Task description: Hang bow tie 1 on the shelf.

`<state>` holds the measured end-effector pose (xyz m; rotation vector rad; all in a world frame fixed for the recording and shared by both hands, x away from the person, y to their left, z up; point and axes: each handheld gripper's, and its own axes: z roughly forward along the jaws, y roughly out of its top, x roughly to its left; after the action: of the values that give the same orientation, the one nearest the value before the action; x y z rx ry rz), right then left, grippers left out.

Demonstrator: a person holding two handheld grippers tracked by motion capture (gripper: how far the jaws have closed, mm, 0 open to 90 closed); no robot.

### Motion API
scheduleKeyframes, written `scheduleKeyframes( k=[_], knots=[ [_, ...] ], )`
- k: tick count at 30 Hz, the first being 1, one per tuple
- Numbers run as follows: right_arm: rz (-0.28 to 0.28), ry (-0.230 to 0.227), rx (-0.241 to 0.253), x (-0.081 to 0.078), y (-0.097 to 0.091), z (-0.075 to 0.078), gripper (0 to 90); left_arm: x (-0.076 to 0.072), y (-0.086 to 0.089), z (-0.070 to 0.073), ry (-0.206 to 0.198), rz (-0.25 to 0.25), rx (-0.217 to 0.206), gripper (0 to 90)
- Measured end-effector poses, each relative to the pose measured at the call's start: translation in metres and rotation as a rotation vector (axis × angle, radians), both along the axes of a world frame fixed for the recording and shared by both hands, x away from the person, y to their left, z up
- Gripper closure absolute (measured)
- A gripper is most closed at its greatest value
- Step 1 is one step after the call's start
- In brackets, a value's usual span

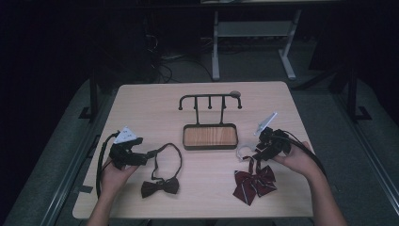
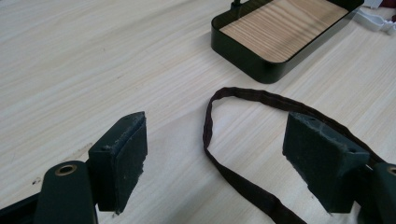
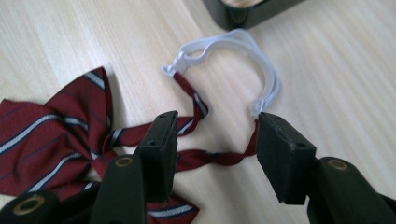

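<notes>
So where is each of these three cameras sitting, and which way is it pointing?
High view: above the person's side, facing forward and down on the pale wooden table; both forearms and hands show.
Left gripper view: rides the left gripper, looking along its open jaws at the dark brown bow tie's strap.
Right gripper view: rides the right gripper, jaws astride the striped maroon bow tie's strap.
Shared: the gripper views both catch the black wood-lined tray.

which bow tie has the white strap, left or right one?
The striped red bow tie by the right gripper: its neck loop ends in a white strap. The plain dark bow tie at left has an all-dark loop.
</notes>
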<state>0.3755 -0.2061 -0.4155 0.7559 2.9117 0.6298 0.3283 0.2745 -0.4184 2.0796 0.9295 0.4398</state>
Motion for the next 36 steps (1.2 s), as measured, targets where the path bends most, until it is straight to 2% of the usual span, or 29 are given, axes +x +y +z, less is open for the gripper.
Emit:
scheduleKeyframes(
  k=[2, 5, 9, 14, 27, 31, 36],
  knots=[
    [0.001, -0.008, -0.016, 0.004, 0.004, 0.001, 51.4, 0.0, 0.0, 0.0, -0.002, -0.001, 0.0, 21.9],
    [0.002, -0.009, -0.013, 0.007, 0.005, 0.001, 52.6, 0.0, 0.001, 0.0, 0.0, -0.003, 0.003, 21.9],
    [-0.028, 0.002, -0.048, 0.016, 0.007, -0.005, 55.7, 0.001, 0.001, 0.0, 0.005, -0.001, 0.0, 21.9],
    [-0.034, 0.023, -0.063, 0.023, 0.006, -0.012, 60.5, 0.0, 0.001, 0.0, 0.001, 0.001, -0.005, 21.9],
    [-0.038, 0.045, -0.109, 0.028, 0.007, -0.021, 69.0, 0.0, 0.0, 0.0, 0.004, -0.002, -0.003, 22.2],
    [-0.049, 0.055, -0.125, 0.029, 0.007, -0.023, 73.3, 0.0, 0.0, 0.0, 0.002, -0.002, -0.012, 22.2],
    [-0.037, 0.058, -0.134, 0.028, 0.009, -0.025, 79.2, 0.0, -0.001, 0.0, 0.004, -0.001, 0.0, 22.2]
  ],
)
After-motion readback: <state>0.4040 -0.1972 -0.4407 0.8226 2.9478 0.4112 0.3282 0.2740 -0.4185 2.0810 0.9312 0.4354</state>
